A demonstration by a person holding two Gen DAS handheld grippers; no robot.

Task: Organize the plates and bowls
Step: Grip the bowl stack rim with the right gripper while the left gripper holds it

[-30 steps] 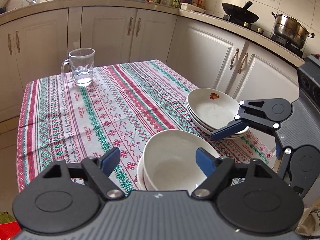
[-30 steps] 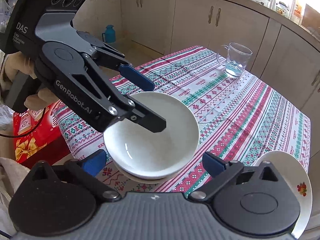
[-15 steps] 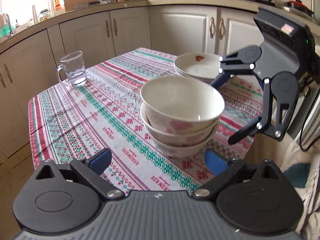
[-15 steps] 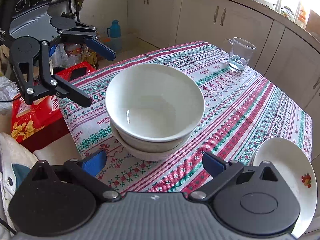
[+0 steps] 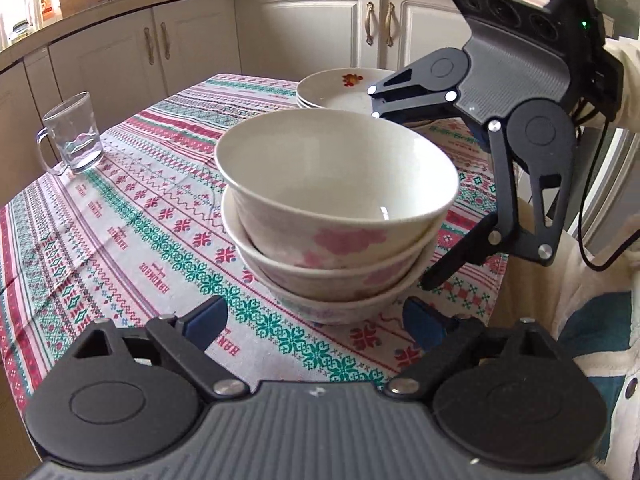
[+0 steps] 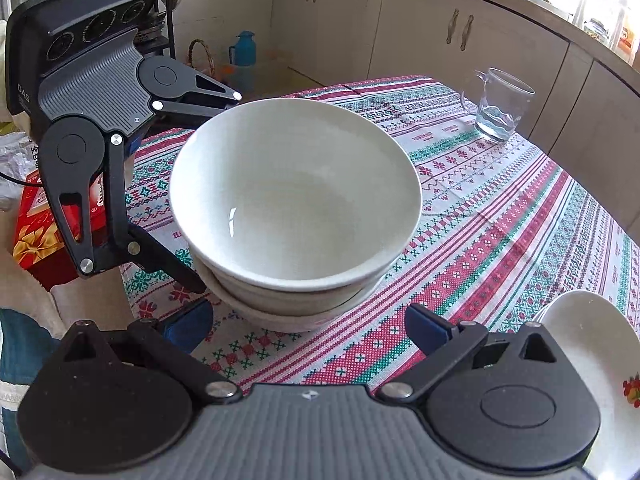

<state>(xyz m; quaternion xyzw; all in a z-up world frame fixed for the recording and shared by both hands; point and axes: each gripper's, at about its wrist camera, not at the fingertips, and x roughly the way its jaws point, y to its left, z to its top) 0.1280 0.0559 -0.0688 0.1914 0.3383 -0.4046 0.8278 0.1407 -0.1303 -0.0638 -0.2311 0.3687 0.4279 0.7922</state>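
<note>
A stack of three white bowls (image 5: 336,216) with pink flowers stands on the patterned tablecloth (image 5: 132,224) near the table's front edge; it also shows in the right wrist view (image 6: 296,208). A stack of white plates (image 5: 340,90) with a red flower mark sits behind the bowls, and at the lower right in the right wrist view (image 6: 600,360). My left gripper (image 5: 316,320) is open, low in front of the bowls, its fingers apart on either side. My right gripper (image 6: 308,324) is open, close to the bowl stack from the other side. Neither touches the bowls.
A glass mug (image 5: 74,138) with a little water stands at the far left of the table, also visible in the right wrist view (image 6: 500,106). White kitchen cabinets (image 5: 304,28) surround the table. A red box (image 6: 36,224) lies on the floor beside the table.
Both grippers have dropped from above the bowls to low beside the stack and drawn closer to it. The bowls and plates have not moved.
</note>
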